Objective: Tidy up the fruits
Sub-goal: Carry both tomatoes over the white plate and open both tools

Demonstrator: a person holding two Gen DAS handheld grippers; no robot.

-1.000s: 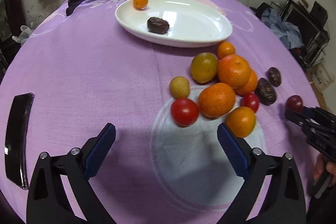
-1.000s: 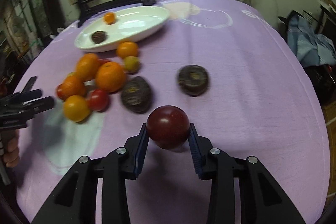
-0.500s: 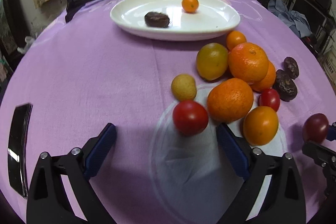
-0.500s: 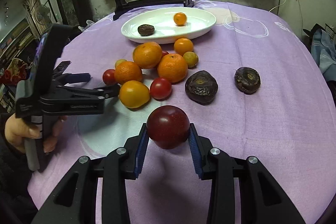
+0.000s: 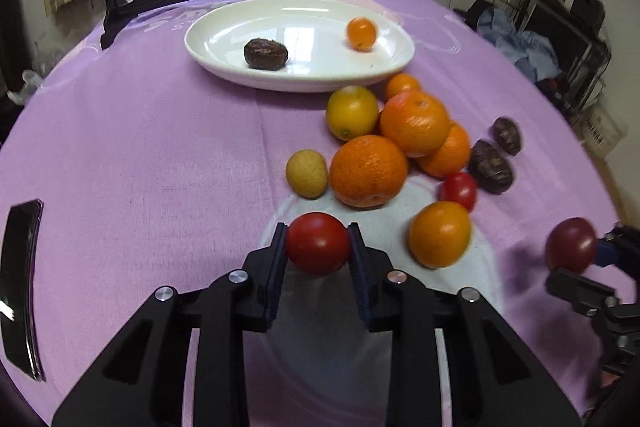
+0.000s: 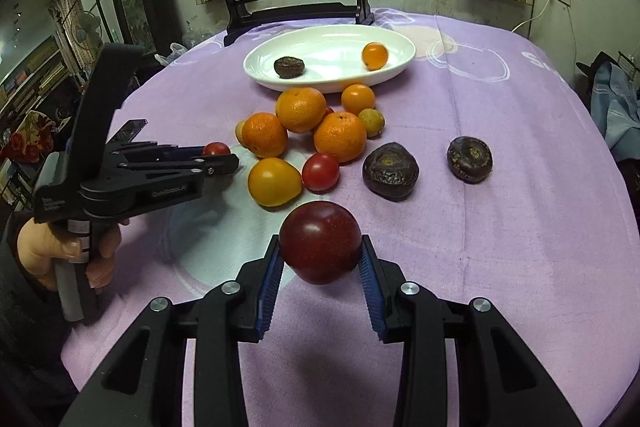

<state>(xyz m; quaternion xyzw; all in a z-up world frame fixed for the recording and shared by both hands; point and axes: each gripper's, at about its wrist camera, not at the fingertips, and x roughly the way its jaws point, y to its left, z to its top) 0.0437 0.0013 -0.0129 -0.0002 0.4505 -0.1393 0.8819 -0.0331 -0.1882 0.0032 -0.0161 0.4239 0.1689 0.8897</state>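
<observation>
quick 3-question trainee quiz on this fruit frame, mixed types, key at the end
1. True or false: the left tongs are shut on a red tomato.
2. What do the right tongs hold? A) an orange B) a dark red plum C) nothing
3. How many items lie on the white plate?

Key
1. True; the jaws have just closed on it.
2. B
3. Two: a dark brown fruit and a small orange fruit.
</observation>
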